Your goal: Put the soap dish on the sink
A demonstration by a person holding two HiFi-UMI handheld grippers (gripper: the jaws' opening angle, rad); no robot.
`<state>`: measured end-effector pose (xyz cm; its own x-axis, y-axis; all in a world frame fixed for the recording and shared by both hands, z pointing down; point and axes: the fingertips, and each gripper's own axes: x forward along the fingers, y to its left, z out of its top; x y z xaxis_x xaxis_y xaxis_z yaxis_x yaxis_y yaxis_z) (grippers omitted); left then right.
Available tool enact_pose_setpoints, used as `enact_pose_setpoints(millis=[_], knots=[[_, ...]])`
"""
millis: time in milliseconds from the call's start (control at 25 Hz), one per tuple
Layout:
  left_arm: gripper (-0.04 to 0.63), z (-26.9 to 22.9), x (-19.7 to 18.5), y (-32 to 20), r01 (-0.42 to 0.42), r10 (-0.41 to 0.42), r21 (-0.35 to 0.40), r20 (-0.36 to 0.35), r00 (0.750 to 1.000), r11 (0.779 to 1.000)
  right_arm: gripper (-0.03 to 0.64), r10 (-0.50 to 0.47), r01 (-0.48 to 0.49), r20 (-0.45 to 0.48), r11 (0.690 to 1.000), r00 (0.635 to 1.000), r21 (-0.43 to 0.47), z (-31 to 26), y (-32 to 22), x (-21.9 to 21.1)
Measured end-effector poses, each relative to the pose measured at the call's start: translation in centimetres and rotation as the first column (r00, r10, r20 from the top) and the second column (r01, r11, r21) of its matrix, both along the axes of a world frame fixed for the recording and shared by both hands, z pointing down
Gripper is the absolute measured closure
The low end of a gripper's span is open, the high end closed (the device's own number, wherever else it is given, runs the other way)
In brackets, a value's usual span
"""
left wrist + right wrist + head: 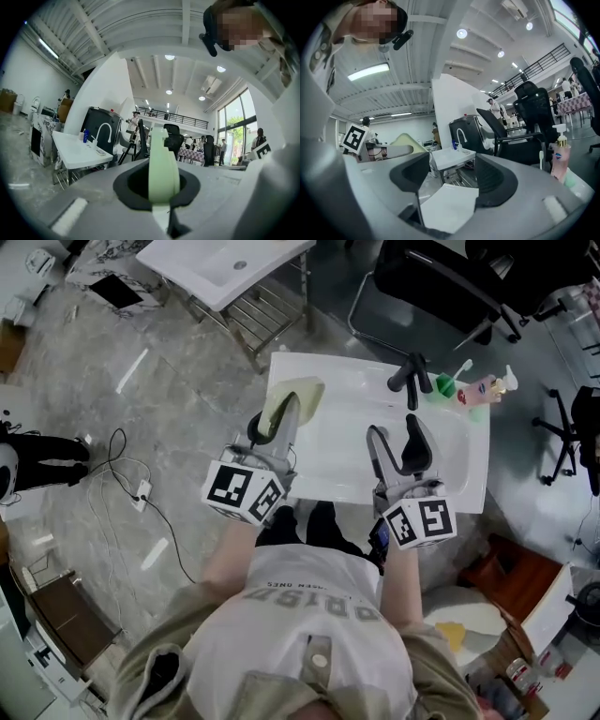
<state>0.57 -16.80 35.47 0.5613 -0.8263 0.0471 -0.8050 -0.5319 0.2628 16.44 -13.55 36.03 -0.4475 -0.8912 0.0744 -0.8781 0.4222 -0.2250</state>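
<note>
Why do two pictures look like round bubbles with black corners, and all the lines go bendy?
Left gripper view: a wide-angle lens squeezes the room into a circle, so the ceiling beams bow and the close soap dish looks huge. Right gripper view: same bulge, plus glare from the ceiling lamps. Head view: hardly bent, evenly lit sink.

Not much to read here tbh. The only real lettering is the big print on the person's shirt (311, 611). I get something like "RIS" in the middle, and the rest is too warped. The cubes on the left gripper (282, 413) and right gripper (397, 435) just have black-and-white square codes, no words. The bottle (483, 388) label is too small to read.
</note>
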Motion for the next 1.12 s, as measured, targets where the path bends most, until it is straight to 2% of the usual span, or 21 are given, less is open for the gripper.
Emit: enact_pose_setpoints(millis=[280,440,680,840,1000,1120], knots=[[0.581,1.2,3.1,-0.3,-0.027,0.017,-0.074,-0.129,0.991,0.997,0.320,-0.094,0.097,0.063,0.994,0.994,-0.044,1.4,-2.4,-0.4],[0.580,1.5,4.7,-0.6,-0.045,0.017,-0.115,-0.236,0.972,0.992,0.319,-0.146,0.153,0.101,0.986,0.984,-0.062,2.1,-3.4,-0.9],[0.581,2.1,6.8,-0.7,-0.081,0.011,-0.169,-0.376,0.926,0.982,0.319,-0.188,0.210,0.200,0.973,0.961,-0.092,3.4,-4.1,-1.3],[0.580,2.4,7.7,-0.6,-0.106,-0.004,-0.208,-0.471,0.882,0.972,0.319,-0.186,0.223,0.260,0.967,0.947,-0.121,4.4,-4.2,-1.6],[0.581,3.0,8.0,-0.4,-0.119,-0.029,-0.241,-0.532,0.846,0.963,0.319,-0.182,0.237,0.322,0.961,0.929,-0.140,5.1,-4.0,-1.3],[0.581,3.2,7.9,-0.5,-0.136,-0.043,-0.257,-0.588,0.808,0.957,0.321,-0.185,0.255,0.369,0.955,0.911,-0.150,5.3,-4.0,-1.4]])
